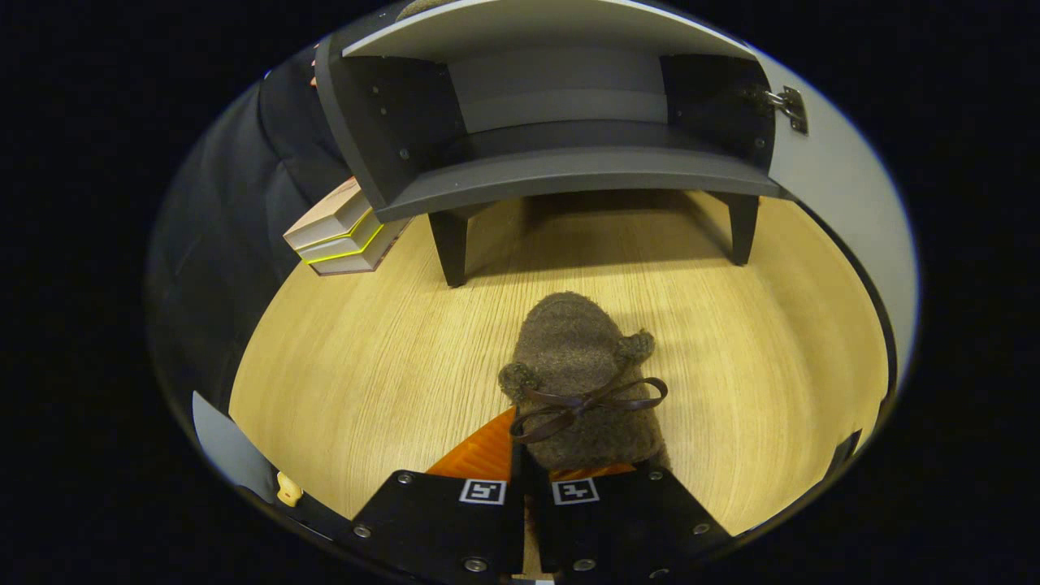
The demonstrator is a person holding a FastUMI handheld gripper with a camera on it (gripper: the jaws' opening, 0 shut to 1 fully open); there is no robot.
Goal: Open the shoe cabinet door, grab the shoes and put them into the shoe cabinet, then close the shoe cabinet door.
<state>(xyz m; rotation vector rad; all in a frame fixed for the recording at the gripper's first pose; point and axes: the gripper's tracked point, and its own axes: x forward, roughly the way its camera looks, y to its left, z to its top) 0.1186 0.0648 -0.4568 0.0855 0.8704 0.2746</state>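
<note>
Jaws closed on shoe.

A pretend home corner set up inside a booth

The floor was a pale wood board with a dark cloth wall around it — not a real room. A small dark shoe cabinet stood on short legs with its door swung open, a fuzzy brown shoe lay in front of it, and a stack of books sat beside it — things from a house.
</note>
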